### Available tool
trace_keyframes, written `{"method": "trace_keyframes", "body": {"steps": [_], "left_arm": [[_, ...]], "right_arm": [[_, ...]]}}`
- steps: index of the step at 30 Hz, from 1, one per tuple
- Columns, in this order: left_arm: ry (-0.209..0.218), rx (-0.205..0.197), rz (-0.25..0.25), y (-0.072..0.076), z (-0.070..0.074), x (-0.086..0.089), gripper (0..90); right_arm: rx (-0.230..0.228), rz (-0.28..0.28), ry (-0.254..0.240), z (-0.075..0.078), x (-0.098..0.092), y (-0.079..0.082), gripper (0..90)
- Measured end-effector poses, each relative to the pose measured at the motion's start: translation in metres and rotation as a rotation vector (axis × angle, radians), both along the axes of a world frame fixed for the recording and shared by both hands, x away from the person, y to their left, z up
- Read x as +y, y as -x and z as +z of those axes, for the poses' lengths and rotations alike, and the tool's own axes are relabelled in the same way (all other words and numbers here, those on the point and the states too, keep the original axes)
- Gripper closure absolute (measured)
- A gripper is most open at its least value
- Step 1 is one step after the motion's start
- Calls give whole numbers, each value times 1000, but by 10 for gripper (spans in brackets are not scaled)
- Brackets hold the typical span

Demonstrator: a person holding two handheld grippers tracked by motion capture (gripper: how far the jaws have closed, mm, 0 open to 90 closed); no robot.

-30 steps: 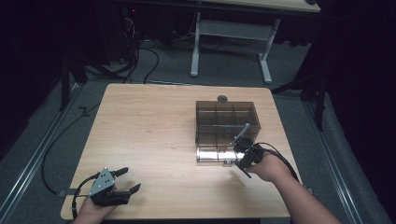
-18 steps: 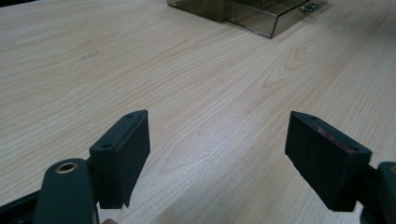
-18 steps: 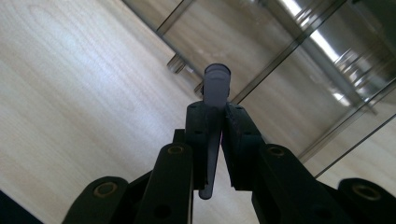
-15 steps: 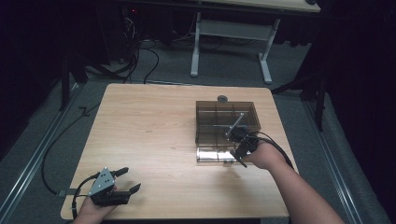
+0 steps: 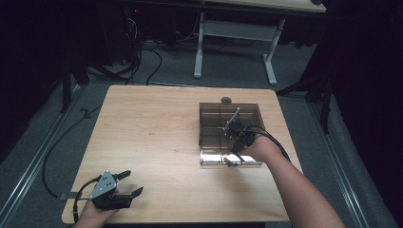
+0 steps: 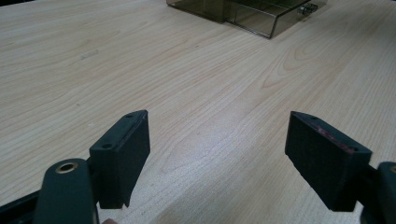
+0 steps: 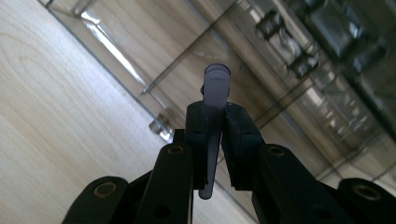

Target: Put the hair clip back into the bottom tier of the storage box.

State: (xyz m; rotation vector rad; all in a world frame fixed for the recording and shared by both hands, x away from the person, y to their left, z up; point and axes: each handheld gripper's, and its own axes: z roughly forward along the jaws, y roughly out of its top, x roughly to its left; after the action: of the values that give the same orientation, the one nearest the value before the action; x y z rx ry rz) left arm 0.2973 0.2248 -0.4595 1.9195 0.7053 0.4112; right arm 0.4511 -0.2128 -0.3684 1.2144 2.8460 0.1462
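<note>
The right gripper (image 7: 212, 123) pinches a thin grey rod (image 5: 233, 118) over the smoky compartment box (image 5: 209, 130) at the table's (image 5: 152, 133) right. Held so near one end, the rod may swivel or catch a divider. The left gripper (image 5: 128, 183) rests wide apart, empty, near left.

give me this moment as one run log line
left hand-held gripper: open, idle on table | right hand-held gripper: shut on thin grey rod, over compartment box
</note>
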Motion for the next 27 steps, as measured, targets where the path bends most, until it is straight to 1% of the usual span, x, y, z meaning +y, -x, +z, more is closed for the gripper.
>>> {"method": "trace_keyframes", "body": {"steps": [1,3,4,5,6,7,8,9,11,13,15,18,19,20,27], "left_arm": [[0,0,0,0,0,0,226],[-1,0,-2,0,0,0,226],[-2,0,-2,0,0,0,227],[-1,-1,-1,0,0,0,226],[-2,0,-2,0,0,0,226],[-1,0,-2,0,0,0,226],[0,1,-1,0,0,1,226],[0,1,-1,0,0,1,226],[1,1,-1,0,0,1,226],[1,2,0,0,0,1,226],[1,4,0,0,0,1,226],[2,4,0,0,0,1,225],[1,3,0,0,0,1,226],[1,3,0,0,0,1,225],[2,4,-2,0,0,1,225]], "right_arm": [[-16,51,-4,-2,0,-5,809],[-7,26,-8,-3,2,-6,808],[-1,4,-9,-4,3,-7,808],[-9,40,-12,-6,2,-10,808],[-7,33,-21,-7,2,-10,808],[-12,52,-15,-9,2,-12,808],[-6,46,-13,-9,3,-12,808],[-7,59,-14,-11,3,-14,808],[0,51,-18,-14,5,-14,808],[-3,67,-13,-16,6,-15,808],[-3,61,-12,-17,6,-15,808],[1,68,-23,-20,6,-15,808],[-5,67,-14,-20,6,-15,808],[-2,64,-17,-21,6,-15,808],[6,92,-6,-27,7,-13,807]]}}
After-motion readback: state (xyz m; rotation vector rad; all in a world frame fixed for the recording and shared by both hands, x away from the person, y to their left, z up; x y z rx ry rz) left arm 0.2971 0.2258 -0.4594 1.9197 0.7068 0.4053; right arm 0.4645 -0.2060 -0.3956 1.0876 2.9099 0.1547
